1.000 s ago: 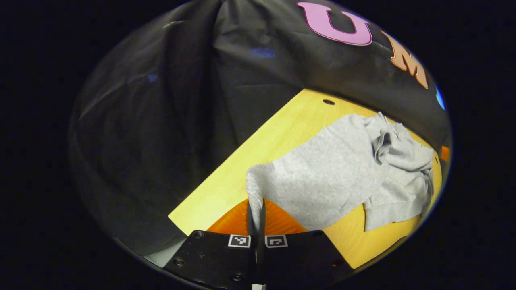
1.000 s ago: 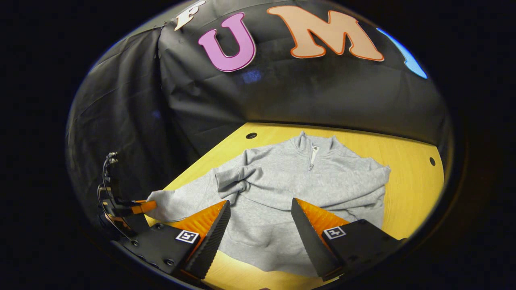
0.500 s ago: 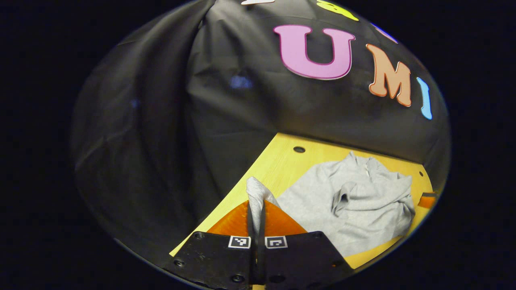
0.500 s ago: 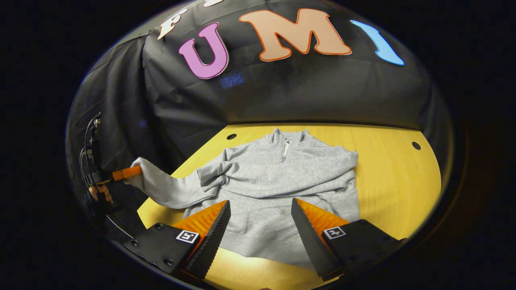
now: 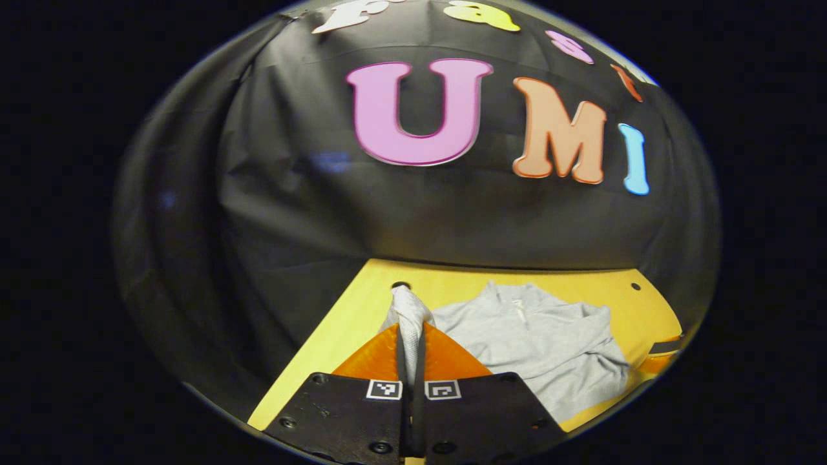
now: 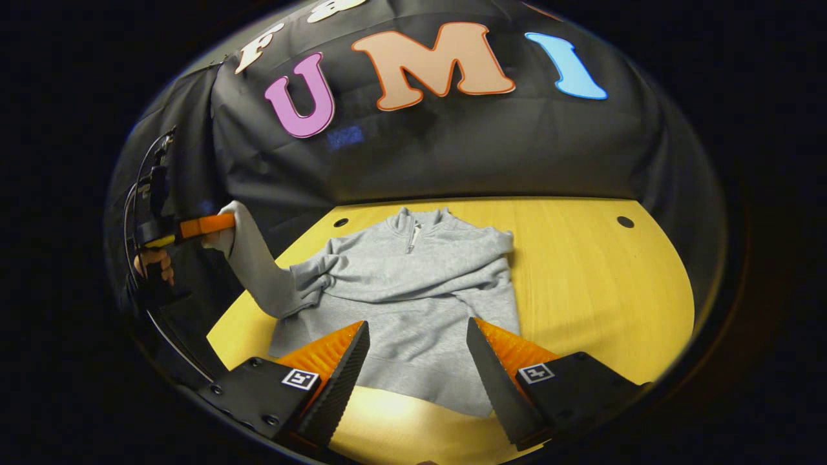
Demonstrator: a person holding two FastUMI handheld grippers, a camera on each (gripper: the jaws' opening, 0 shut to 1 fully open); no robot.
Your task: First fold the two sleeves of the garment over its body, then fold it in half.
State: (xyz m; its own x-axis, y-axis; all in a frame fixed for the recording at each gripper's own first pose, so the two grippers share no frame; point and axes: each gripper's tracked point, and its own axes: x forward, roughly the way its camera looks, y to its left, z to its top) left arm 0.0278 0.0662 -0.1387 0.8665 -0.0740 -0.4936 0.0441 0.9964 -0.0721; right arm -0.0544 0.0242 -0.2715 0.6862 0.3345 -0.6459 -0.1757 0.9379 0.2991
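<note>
the left gripper (image 5: 411, 342) has its fingers clamped on the cuff (image 5: 407, 309) of one sleeve (image 6: 253, 266), which rises from the table (image 6: 594, 284) up to the fingers. the grey sweater (image 6: 400, 303) lies flat ahead of the right gripper (image 6: 417, 361), whose fingers stand apart and empty just above the hem. the other sleeve already lies across the chest. the risk, as i judge it: only the cuff tip sits between the left fingers, so a quick swing could pull it free. the body is not pinned, so dragging the sleeve sideways could slide the whole sweater or undo the folded sleeve. the bunch at the shoulder could also trap a crease under the fold.
</note>
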